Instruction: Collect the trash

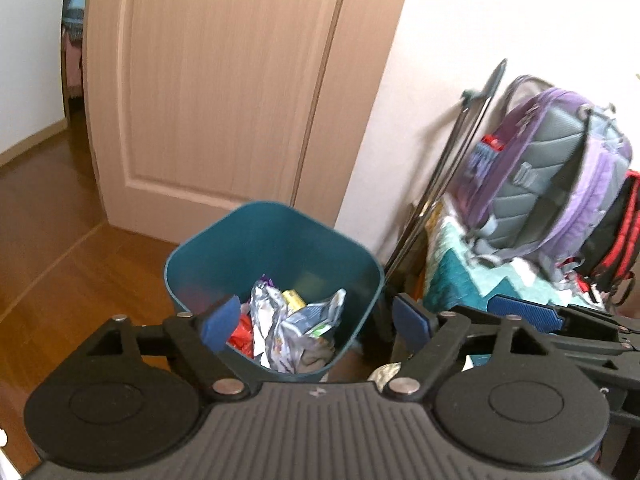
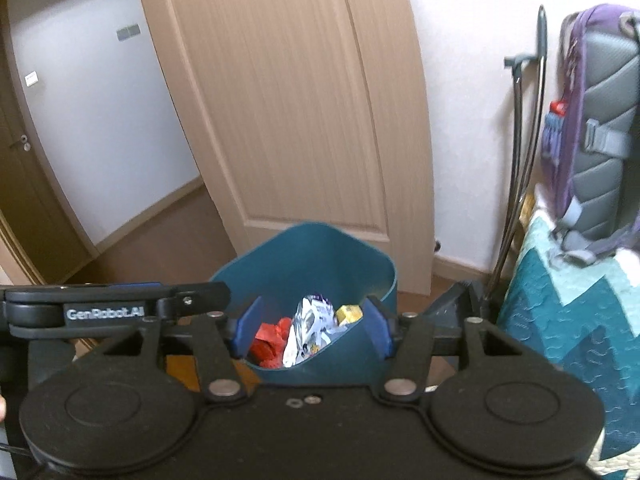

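Teal plastic formed the one waste bin [image 1: 276,248], which stood on the wooden floor [image 1: 48,232] before one pale panelled door [image 1: 224,80], holding crumpled trash [image 1: 288,320]: one red wrapper [image 2: 269,340] at left, one silvery packet [image 2: 308,330] in the middle, one yellow piece [image 2: 349,314] at right. Both tools hung near the bin, the left gripper [image 1: 316,318] and the right gripper [image 2: 313,330] each with jaws spread and nothing between them, two blue pads apiece, "GenRobot.AI" readable on the left one's side. Far right, one purple-grey backpack [image 1: 560,168] sat on a teal zigzag quilt [image 2: 568,320].
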